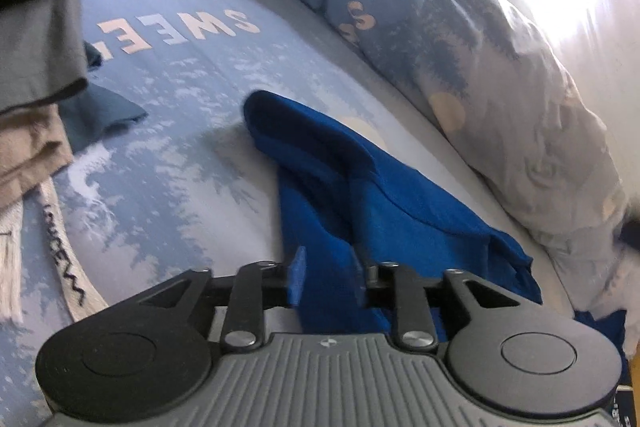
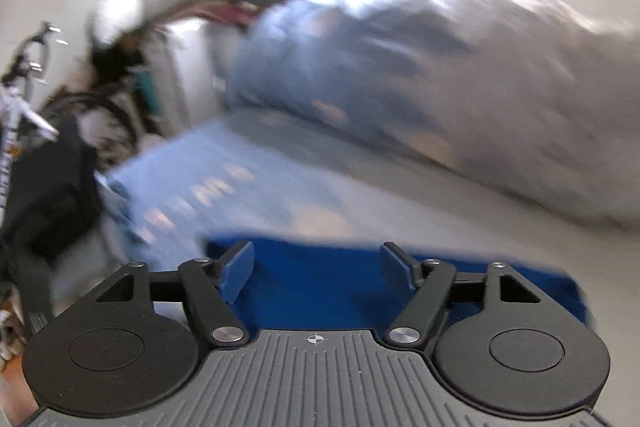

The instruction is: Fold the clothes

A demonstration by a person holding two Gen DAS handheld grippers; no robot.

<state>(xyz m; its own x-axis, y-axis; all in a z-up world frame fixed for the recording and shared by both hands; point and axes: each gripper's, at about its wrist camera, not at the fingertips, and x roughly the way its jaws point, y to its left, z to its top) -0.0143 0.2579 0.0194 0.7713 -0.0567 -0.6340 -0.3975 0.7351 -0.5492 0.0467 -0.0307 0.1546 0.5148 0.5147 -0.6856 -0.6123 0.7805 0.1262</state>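
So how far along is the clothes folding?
Partly done: a folded stack sits at the bed's edge. In hand: the left gripper pinches the blue garment, which is bunched, not flat. The right gripper is open above it. Folding that garment is left.

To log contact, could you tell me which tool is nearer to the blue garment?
Left. The left tool has the blue garment bunched between its fingers; the right tool is open above it.
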